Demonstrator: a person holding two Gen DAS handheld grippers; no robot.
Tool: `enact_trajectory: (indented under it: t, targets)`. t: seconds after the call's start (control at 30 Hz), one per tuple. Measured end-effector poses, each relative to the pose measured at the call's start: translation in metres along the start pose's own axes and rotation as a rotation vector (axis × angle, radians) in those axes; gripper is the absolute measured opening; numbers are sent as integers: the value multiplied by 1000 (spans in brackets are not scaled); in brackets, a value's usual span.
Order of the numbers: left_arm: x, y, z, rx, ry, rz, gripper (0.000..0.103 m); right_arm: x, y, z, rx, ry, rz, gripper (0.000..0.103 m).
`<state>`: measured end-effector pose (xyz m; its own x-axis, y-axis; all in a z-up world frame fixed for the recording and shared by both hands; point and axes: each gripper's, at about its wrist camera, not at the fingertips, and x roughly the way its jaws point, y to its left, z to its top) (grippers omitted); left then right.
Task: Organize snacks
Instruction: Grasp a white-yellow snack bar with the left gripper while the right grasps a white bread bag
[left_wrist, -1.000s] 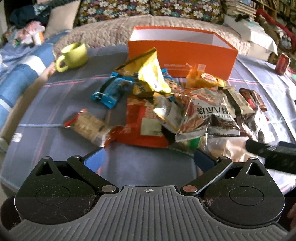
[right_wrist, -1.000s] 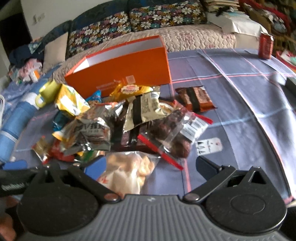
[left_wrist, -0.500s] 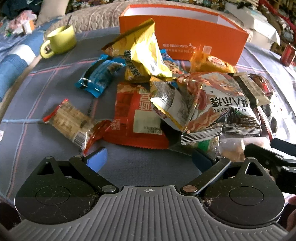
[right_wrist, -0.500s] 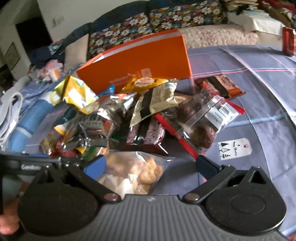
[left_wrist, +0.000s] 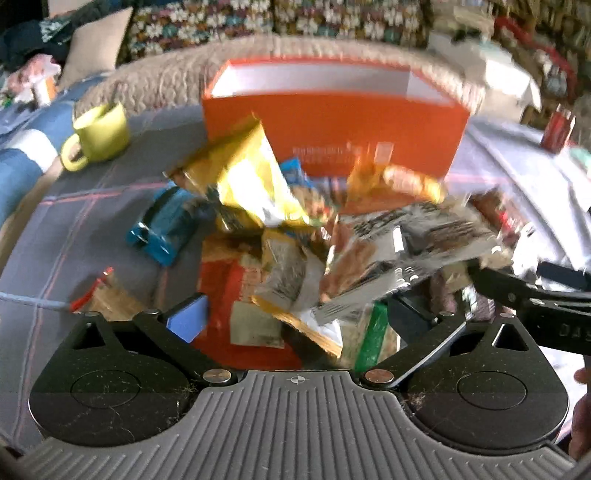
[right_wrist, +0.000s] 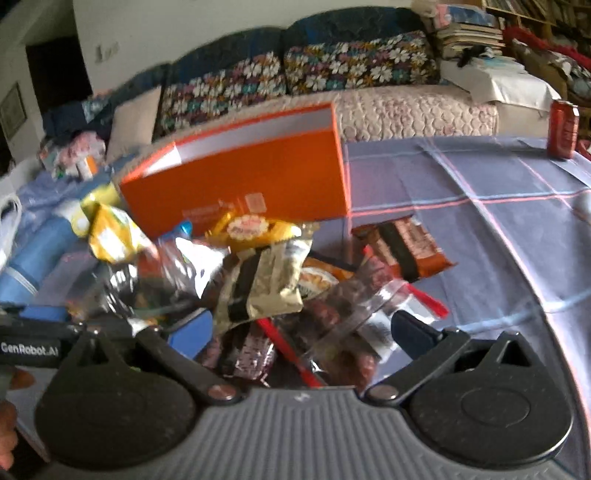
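Observation:
A heap of snack packets lies on the blue checked tablecloth in front of an open orange box (left_wrist: 332, 122), which also shows in the right wrist view (right_wrist: 240, 184). My left gripper (left_wrist: 295, 317) is open, its fingers over a red packet (left_wrist: 221, 295) and a silver packet (left_wrist: 399, 251). My right gripper (right_wrist: 299, 332) is open over a clear zip bag of dark snacks (right_wrist: 343, 325) and a beige packet (right_wrist: 266, 284). A yellow packet (left_wrist: 255, 177) and a blue packet (left_wrist: 166, 225) lie at the heap's left. The view is blurred.
A green mug (left_wrist: 99, 134) stands at the left, a red can (right_wrist: 561, 129) at the far right. A brown packet (right_wrist: 402, 247) lies apart right of the heap. A sofa with floral cushions (right_wrist: 295, 77) is behind the table.
Both grippers have moved forward into the heap. The left one now has the red and silver packets between its fingers; the right one has passed the cracker bag and sits over the zip bag.

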<state>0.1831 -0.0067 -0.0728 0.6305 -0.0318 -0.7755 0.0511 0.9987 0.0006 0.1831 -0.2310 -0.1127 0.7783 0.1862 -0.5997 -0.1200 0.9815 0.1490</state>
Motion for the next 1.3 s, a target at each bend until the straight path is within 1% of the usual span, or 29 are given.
enact_trajectory:
  t: [0.03, 0.07, 0.1, 0.13, 0.2, 0.23, 0.3, 0.33, 0.37, 0.4, 0.47, 0.5, 0.53, 0.63, 0.7, 0.73, 0.77, 0.83, 0.87, 0.9, 0.93, 0.97, 1.03, 1.07, 1.1, 1.13, 1.17, 1.2, 1.3]
  targets:
    - [6, 0, -2, 5, 19, 3, 65, 4, 1, -1, -32, 8, -20, 102]
    - [10, 1, -5, 12, 30, 23, 67, 7, 0, -2, -57, 17, -42, 102]
    - [11, 6, -7, 13, 14, 42, 64, 8, -5, -4, -65, 23, -61, 102]
    - [10, 12, -8, 14, 11, 59, 61, 7, -15, -6, -44, 24, -56, 102]
    - [9, 28, -10, -7, 30, 58, 60, 7, -34, -8, 35, 39, -58, 102]
    - [11, 39, -11, -31, 51, 56, 60, 8, -43, -9, 63, 50, -80, 103]
    - [12, 55, -16, -61, 80, 69, 60, 7, -53, -11, 89, 60, -109, 103]
    - [12, 62, -20, -60, 87, 80, 57, 4, -57, -12, 105, 59, -117, 103]
    - [9, 67, -24, -50, 88, 81, 57, 0, -60, -12, 117, 52, -116, 103]
    - [3, 72, -27, -39, 80, 67, 57, -7, -62, -12, 128, 38, -106, 103]
    - [-17, 77, -34, -13, 39, 28, 63, -19, -62, -14, 145, 13, -92, 103]
    - [-25, 78, -36, 1, 12, 19, 69, -25, -62, -13, 157, 0, -90, 103]
    - [-34, 78, -38, 14, -17, 17, 72, -30, -63, -13, 170, -14, -82, 103]
    - [-44, 81, -37, 45, -87, 38, 72, -40, -56, -10, 188, -38, -29, 103]
    - [-41, 81, -32, 50, -96, 48, 70, -44, -47, -9, 176, -35, -7, 103]
    - [-38, 79, -30, 51, -94, 31, 69, -46, -42, -10, 166, -34, 1, 103]
    - [-37, 77, -28, 53, -92, -2, 68, -50, -40, -11, 157, -34, 4, 103]
    - [-31, 69, -25, 59, -83, -62, 61, -53, -32, -14, 142, -26, 23, 103]
    - [-28, 62, -23, 75, -83, -80, 59, -54, -30, -15, 135, -18, 31, 103]
    - [-24, 55, -22, 97, -86, -85, 52, -55, -27, -17, 128, -11, 36, 103]
    - [-20, 48, -20, 126, -87, -81, 44, -56, -25, -20, 122, -5, 36, 103]
    - [-16, 41, -20, 159, -88, -78, 40, -57, -24, -21, 117, 1, 35, 103]
    - [-11, 29, -22, 228, -88, -81, 27, -59, -24, -24, 123, 9, 33, 103]
    - [-7, 24, -24, 259, -82, -65, 21, -59, -24, -25, 132, 11, 37, 103]
    - [-4, 21, -28, 287, -77, -35, 9, -60, -24, -26, 136, 13, 43, 103]
    - [-1, 19, -32, 314, -82, -2, 3, -60, -23, -27, 136, 17, 48, 103]
    - [-2, 19, -36, 325, -90, 18, 0, -60, -21, -28, 132, 21, 51, 103]
    - [-4, 22, -38, 317, -87, 21, 0, -60, -18, -29, 123, 28, 56, 103]
    - [-12, 38, -45, 242, -46, -24, 0, -57, -5, -35, 95, 61, 94, 103]
